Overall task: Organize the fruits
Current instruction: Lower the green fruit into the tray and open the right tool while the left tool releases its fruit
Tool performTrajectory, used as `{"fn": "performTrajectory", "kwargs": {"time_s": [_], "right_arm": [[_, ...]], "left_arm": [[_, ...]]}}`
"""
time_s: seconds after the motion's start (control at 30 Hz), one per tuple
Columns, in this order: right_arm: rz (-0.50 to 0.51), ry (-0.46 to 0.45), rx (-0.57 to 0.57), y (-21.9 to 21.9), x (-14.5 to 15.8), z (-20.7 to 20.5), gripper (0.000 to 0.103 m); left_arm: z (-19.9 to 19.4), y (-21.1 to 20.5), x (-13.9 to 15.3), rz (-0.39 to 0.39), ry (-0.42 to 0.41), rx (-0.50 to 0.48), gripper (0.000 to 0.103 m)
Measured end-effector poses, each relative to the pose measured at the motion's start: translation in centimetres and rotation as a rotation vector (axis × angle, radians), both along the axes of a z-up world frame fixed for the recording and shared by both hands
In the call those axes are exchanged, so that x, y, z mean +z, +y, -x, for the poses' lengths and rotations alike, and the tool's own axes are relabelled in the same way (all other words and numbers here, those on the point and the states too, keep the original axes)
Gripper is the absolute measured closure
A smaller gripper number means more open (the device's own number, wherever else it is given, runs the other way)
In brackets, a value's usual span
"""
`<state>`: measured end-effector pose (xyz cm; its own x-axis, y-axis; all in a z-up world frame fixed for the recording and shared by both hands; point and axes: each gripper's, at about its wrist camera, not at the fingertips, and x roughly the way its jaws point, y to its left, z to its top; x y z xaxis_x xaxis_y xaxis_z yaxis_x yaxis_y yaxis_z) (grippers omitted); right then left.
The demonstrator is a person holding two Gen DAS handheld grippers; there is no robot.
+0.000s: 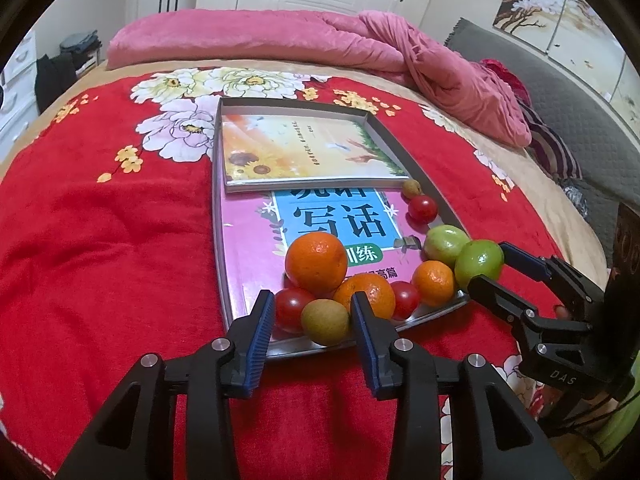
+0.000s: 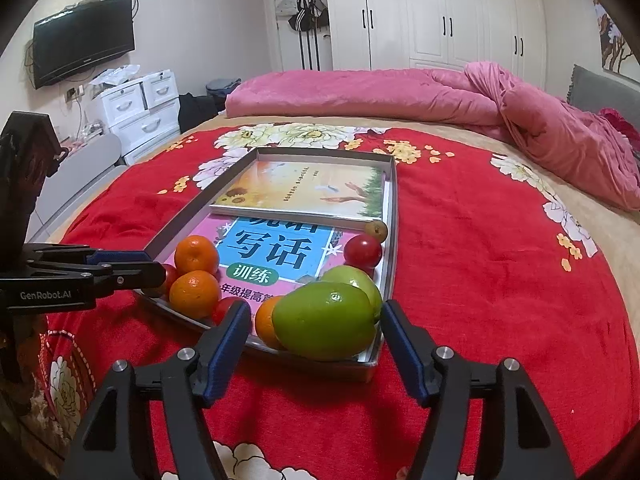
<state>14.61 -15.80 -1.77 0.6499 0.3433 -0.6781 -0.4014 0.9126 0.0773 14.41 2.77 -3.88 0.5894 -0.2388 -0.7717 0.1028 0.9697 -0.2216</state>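
Fruits, mixed: oranges (image 1: 317, 262), red tomatoes (image 1: 422, 208), green fruits (image 2: 324, 320) and a small brown fruit (image 1: 325, 322) lie unsorted at the near end of the metal tray (image 1: 218, 184), with left gripper (image 1: 312, 320) narrowly parted astride the brown fruit, right gripper (image 2: 312, 340) wide beside a green one, neither gripping, so sorting appears mostly left.

One metal tray (image 1: 224, 216) is sitting at the centre of the frame, carrying two books: a pink workbook (image 1: 256, 248) and a sunflower-cover book (image 1: 304, 148) at the upper end. Fruit is crowding the lower edge: three oranges (image 1: 316, 262), two green fruits (image 1: 479, 263), three red cherry tomatoes (image 1: 422, 208) and two small brownish fruits (image 1: 325, 322), one of them lying at the right rim.
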Motion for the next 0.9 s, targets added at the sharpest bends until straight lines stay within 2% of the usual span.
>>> {"fn": "performTrajectory", "kwargs": {"time_s": [0.1, 0.37, 0.63, 0.8, 0.9], "right_arm": [[0.001, -0.005, 0.000, 0.0, 0.1, 0.0, 0.035], [-0.005, -0.023, -0.003, -0.1, 0.7, 0.4, 0.023], [-0.010, -0.031, -0.018, -0.4, 1.0, 0.5, 0.020], [-0.008, -0.035, -0.026, -0.6, 1.1, 0.5, 0.019], [-0.005, -0.036, -0.030, -0.6, 1.2, 0.6, 0.014]], "left_arm": [[0.1, 0.1, 0.2, 0.002, -0.003, 0.001, 0.060], [0.4, 0.0, 0.8, 0.010, -0.005, 0.004, 0.052], [0.6, 0.0, 1.0, 0.005, -0.009, 0.010, 0.048], [0.8, 0.0, 1.4, 0.005, -0.015, 0.016, 0.040], [1.1, -0.1, 1.7, 0.001, -0.028, 0.017, 0.034]]}}
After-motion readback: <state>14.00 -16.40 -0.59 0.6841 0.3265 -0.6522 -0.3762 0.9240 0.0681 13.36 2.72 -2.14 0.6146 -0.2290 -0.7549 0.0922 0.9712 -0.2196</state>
